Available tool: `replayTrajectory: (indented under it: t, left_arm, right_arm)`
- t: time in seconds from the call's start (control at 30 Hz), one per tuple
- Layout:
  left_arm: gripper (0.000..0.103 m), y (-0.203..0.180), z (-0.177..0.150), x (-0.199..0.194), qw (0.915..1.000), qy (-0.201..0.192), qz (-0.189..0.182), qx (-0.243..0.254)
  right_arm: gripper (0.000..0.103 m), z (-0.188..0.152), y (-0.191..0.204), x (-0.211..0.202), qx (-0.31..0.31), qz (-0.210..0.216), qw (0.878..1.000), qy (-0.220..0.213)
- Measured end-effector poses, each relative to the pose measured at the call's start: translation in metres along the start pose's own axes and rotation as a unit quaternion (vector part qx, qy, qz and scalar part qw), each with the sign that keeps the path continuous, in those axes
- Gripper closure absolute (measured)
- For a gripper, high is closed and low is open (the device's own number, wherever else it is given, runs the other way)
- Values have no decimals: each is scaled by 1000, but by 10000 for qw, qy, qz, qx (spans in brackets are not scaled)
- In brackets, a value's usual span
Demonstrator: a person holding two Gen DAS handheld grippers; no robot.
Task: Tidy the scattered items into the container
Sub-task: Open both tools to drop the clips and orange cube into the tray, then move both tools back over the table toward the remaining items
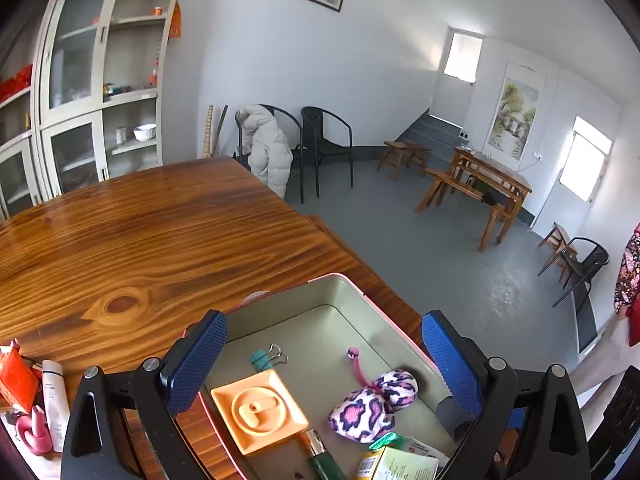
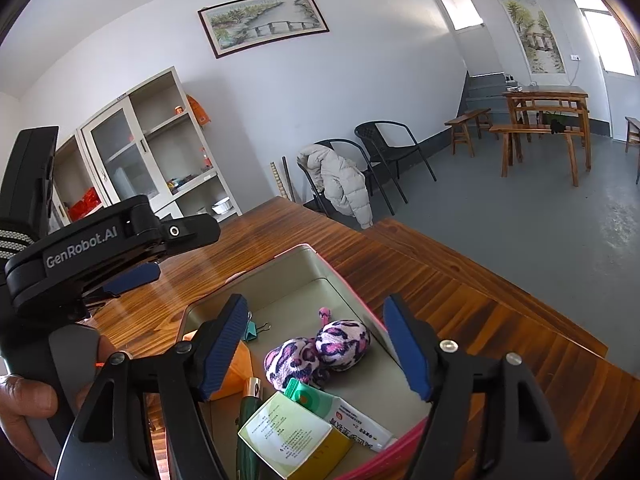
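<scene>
A pink-rimmed tin container (image 1: 352, 292) (image 2: 308, 260) sits on the wooden table. Inside lie an orange square dish (image 1: 260, 410), a teal binder clip (image 1: 266, 358) (image 2: 252, 330), a pink-purple leopard plush (image 1: 372, 404) (image 2: 316, 352), a green lighter (image 1: 320, 456) (image 2: 248, 412) and yellow-green paper boxes (image 1: 404, 462) (image 2: 292, 436). My left gripper (image 1: 324, 364) is open and empty above the container. My right gripper (image 2: 316, 344) is open and empty above it too. The left gripper's body shows in the right wrist view (image 2: 100, 248).
On the table at the left edge lie a white tube (image 1: 56, 400), a pink item (image 1: 34, 432) and a red packet (image 1: 16, 376). Bare wooden table (image 1: 140, 232) stretches beyond the container. Chairs, a cabinet and benches stand across the room.
</scene>
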State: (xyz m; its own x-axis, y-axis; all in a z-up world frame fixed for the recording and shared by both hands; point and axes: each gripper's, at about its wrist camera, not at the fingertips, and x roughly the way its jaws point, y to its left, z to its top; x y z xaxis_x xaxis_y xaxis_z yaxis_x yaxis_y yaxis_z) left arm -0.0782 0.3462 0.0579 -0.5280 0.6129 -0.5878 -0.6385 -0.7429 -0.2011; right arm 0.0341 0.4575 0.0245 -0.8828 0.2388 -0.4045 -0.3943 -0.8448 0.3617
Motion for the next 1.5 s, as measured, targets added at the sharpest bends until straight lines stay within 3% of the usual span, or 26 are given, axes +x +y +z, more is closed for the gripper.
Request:
replayTrajectory:
  t: [0.43, 0.7, 1.0, 1.5]
  left_arm:
    - [4, 28, -5, -34, 9991, -171, 165, -349]
    - [4, 54, -14, -73, 9973, -335, 305, -578]
    - [4, 107, -30, -119, 9929, -490, 773, -765]
    - [4, 202, -57, -178, 9790, -620, 1569, -1147]
  right_arm:
    - [24, -6, 19, -3, -573, 177, 9981, -140]
    - [24, -11, 31, -5, -835, 42, 9960, -315]
    - [24, -23, 64, -10, -1029, 165, 9940, -333]
    - [22, -43, 132, -17, -1302, 761, 9885, -118]
